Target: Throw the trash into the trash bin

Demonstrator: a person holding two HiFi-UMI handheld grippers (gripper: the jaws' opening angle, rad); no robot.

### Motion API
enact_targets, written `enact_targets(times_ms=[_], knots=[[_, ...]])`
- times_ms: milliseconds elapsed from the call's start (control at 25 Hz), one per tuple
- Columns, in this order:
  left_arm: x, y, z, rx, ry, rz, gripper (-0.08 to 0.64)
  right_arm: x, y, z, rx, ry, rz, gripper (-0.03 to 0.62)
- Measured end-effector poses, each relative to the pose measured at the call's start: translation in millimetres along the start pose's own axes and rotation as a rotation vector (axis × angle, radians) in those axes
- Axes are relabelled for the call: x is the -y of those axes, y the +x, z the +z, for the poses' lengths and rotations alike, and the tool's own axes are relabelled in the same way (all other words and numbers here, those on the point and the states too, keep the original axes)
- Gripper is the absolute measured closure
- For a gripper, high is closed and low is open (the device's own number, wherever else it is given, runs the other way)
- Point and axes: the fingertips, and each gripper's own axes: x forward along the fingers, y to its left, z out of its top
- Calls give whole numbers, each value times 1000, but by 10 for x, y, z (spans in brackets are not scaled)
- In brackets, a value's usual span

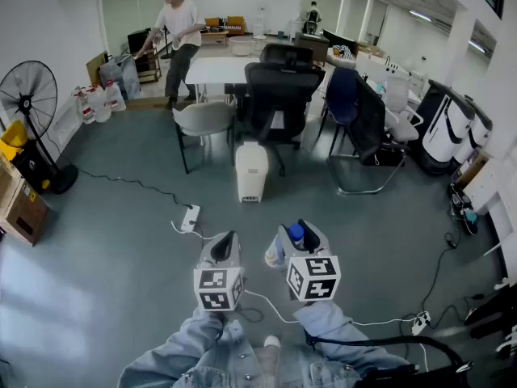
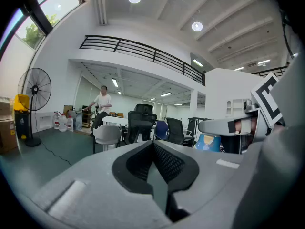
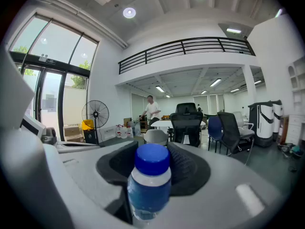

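Note:
My right gripper is shut on a clear plastic bottle with a blue cap, held above the grey floor. In the right gripper view the bottle stands upright between the dark pads, cap toward the camera. Just to its left, my left gripper is shut with nothing in it; in its own view the left gripper shows its pads pressed together. The white trash bin stands on the floor ahead of both grippers, in front of the chairs. The bottle's label shows at the right of the left gripper view.
A power strip and cables lie on the floor left of the bin. A grey chair, black office chairs and a white table stand behind it. A fan and boxes sit at the left. A person stands far back.

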Motion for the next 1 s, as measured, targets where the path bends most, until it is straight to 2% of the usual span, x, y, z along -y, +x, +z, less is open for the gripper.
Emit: enact_targets(times_ms=[280, 640, 1000], knots=[[-106, -35, 8, 2, -6, -10, 551, -113, 31, 3, -4, 15, 10, 394], [-394, -76, -88, -15, -23, -7, 551, -229, 93, -99, -27, 12, -32, 394], [-526, 258, -177, -43, -9, -4, 551, -7, 457, -226, -49, 51, -37, 394]])
